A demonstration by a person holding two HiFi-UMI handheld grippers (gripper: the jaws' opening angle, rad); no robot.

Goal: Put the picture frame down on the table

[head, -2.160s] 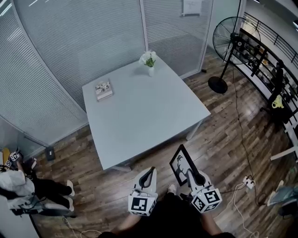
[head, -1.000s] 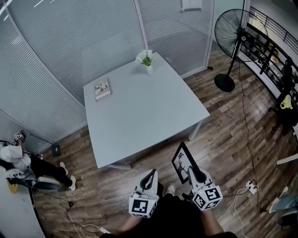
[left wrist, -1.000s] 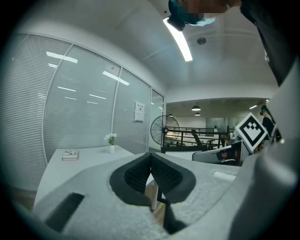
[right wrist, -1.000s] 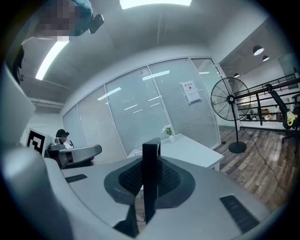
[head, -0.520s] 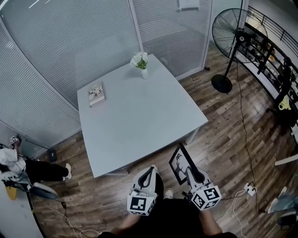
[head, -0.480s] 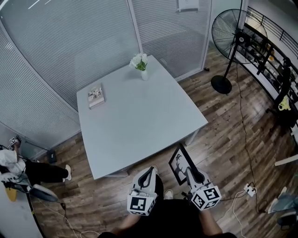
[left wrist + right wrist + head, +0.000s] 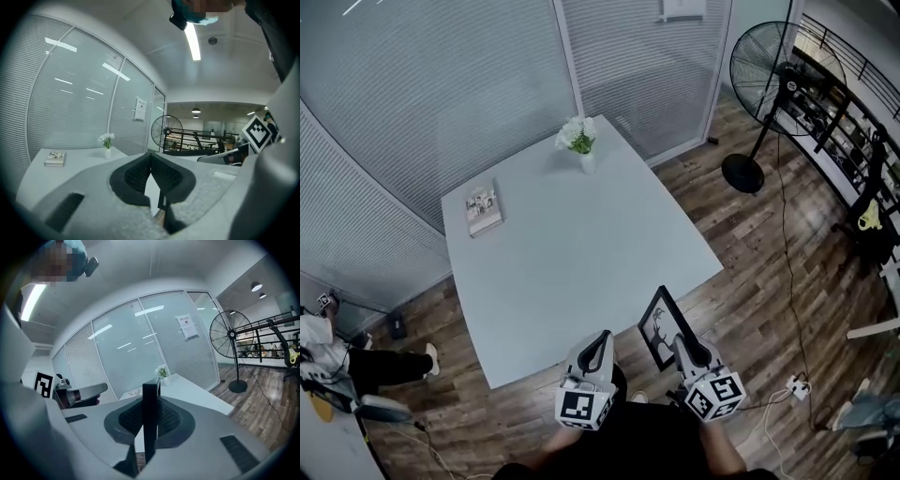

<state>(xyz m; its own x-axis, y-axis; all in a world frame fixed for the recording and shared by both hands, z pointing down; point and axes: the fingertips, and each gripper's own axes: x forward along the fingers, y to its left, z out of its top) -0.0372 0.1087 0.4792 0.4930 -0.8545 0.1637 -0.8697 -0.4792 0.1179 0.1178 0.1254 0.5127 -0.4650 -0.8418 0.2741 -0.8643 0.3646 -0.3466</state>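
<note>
Nearer now, the table (image 7: 581,253) lies at twelve o'clock. Right gripper (image 7: 679,341) clamps the picture frame (image 7: 656,323); left gripper (image 7: 601,337) is closed, empty.

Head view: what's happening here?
A person holds a gripper in each hand by the near edge of the table. The right gripper is shut on a black picture frame, upright, not yet on the table. The left gripper is shut, empty. A flower vase and a book sit at the far side.

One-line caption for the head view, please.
Right gripper holds the black picture frame upright near the pale table's edge; left gripper shut and empty.
</note>
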